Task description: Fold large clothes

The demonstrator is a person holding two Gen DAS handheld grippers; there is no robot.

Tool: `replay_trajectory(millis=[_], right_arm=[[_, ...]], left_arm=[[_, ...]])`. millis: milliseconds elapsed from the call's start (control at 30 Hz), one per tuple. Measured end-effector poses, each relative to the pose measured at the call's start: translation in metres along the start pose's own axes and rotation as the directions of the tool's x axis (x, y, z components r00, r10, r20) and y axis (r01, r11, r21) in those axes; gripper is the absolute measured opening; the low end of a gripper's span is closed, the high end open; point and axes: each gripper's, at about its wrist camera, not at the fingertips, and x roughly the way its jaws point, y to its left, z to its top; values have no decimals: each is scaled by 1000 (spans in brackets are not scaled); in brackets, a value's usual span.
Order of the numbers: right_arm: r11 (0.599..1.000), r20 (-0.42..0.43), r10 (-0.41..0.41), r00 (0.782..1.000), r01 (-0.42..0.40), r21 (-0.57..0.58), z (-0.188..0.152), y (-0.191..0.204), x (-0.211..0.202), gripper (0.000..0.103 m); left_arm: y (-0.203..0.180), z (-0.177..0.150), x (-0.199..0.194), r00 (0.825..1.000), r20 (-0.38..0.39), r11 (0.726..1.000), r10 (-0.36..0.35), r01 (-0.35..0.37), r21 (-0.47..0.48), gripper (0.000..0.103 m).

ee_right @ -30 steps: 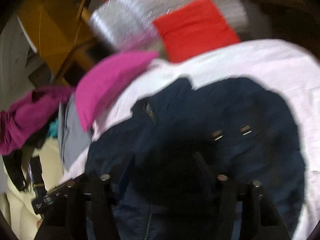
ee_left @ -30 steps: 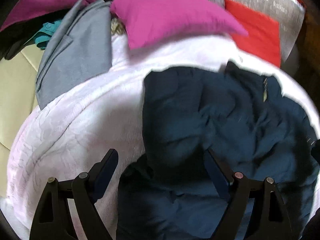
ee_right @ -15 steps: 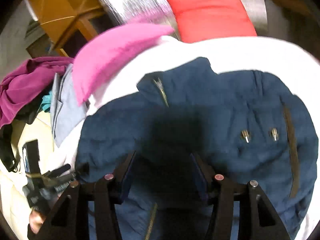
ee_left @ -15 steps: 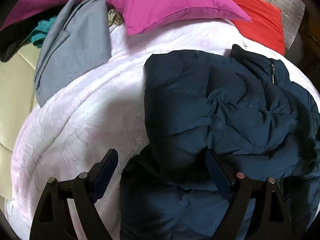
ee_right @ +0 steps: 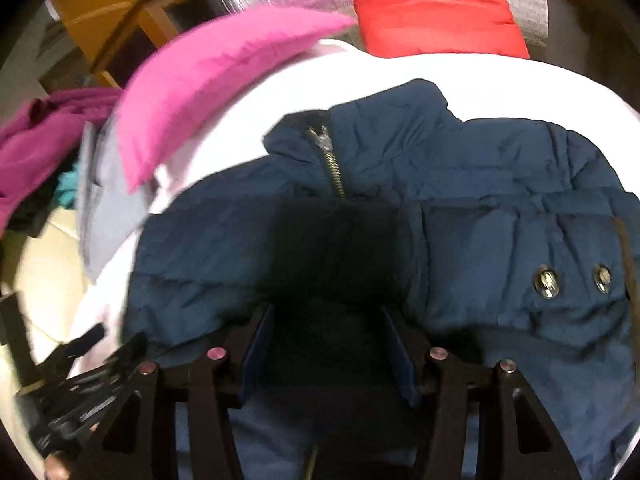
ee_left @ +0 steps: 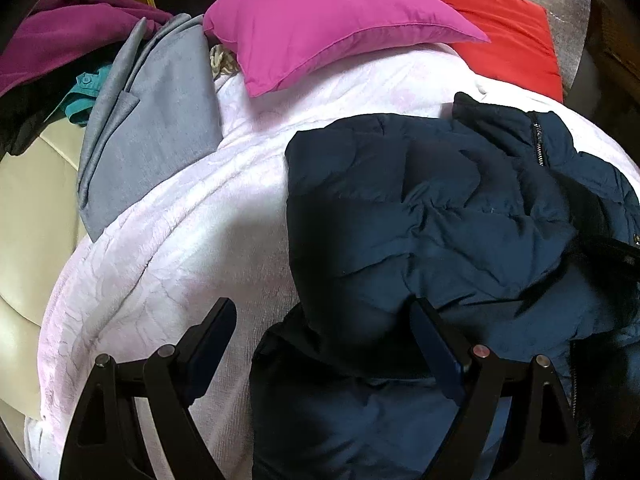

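A navy puffer jacket (ee_left: 440, 220) lies crumpled on a pale pink-white blanket (ee_left: 180, 240). In the right wrist view the jacket (ee_right: 500, 200) shows its collar zip (ee_right: 332, 164) and two metal snaps (ee_right: 546, 280). My left gripper (ee_left: 320, 308) stands wide open above the jacket's left edge, one finger over the blanket and one over the cloth. My right gripper (ee_right: 328, 312) hovers about half open over the jacket's middle. Its pad faces show bare, and the cloth between them lies in deep shadow. The left gripper (ee_right: 116, 340) appears blurred at the lower left.
A magenta pillow (ee_left: 332, 24) and a red cushion (ee_left: 504, 28) lie at the head of the blanket. A folded grey garment (ee_left: 152, 120), purple cloth (ee_left: 60, 28) and a teal item (ee_left: 82, 100) pile up on the left over a cream surface (ee_left: 32, 220).
The right wrist view has swung, so the collar zip now sits centred above the fingers and the snaps lie further right. The left view has barely shifted. Both jaws look unchanged.
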Motion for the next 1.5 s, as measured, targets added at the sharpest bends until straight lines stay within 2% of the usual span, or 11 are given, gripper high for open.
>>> replay_trajectory(millis=[233, 367, 567, 700, 800, 900, 1033, 1100, 1233, 1333, 1500], right_arm=[[1000, 30, 6, 1000, -6, -13, -29, -6, -33, 58], [1000, -56, -10, 998, 12, 27, -33, -23, -6, 57], [998, -70, 20, 997, -16, 65, -29, -29, -6, 57], [992, -18, 76, 997, -74, 103, -35, -41, -34, 57], [993, 22, 37, 999, -39, 112, -43, -57, -50, 57], [986, -47, 69, 997, -61, 156, -51, -75, -38, 56], [966, 9, 141, 990, -139, 220, -48, -97, -63, 57], [961, 80, 125, 989, -141, 238, -45, -112, -83, 64], [922, 217, 47, 975, -126, 365, -35, -164, -120, 86], [884, 236, 38, 971, -143, 446, -25, -201, -120, 86], [816, 179, 63, 982, -154, 557, -20, -245, -83, 86]], left_arm=[[-1, -2, -2, 1000, 3, 1000, 9, -9, 4, 89], [-4, -4, -2, 1000, 5, 1000, 10, -10, 11, 89], [-1, -3, -1, 1000, -3, 1000, 2, -2, 5, 89], [12, 1, -7, 1000, 13, 999, -12, 12, -50, 89], [25, 3, -9, 999, 25, 993, -29, 31, -114, 89], [28, 1, 10, 998, -54, 993, -14, 8, -117, 89], [28, 0, 16, 997, -76, 994, -27, 18, -111, 89], [33, 3, 9, 998, -47, 991, -36, 29, -127, 89], [57, 7, 8, 997, -22, 966, -79, 71, -247, 89], [77, 5, 18, 988, -28, 923, -150, 130, -363, 89], [95, -4, 37, 970, -30, 853, -241, 196, -483, 89]])
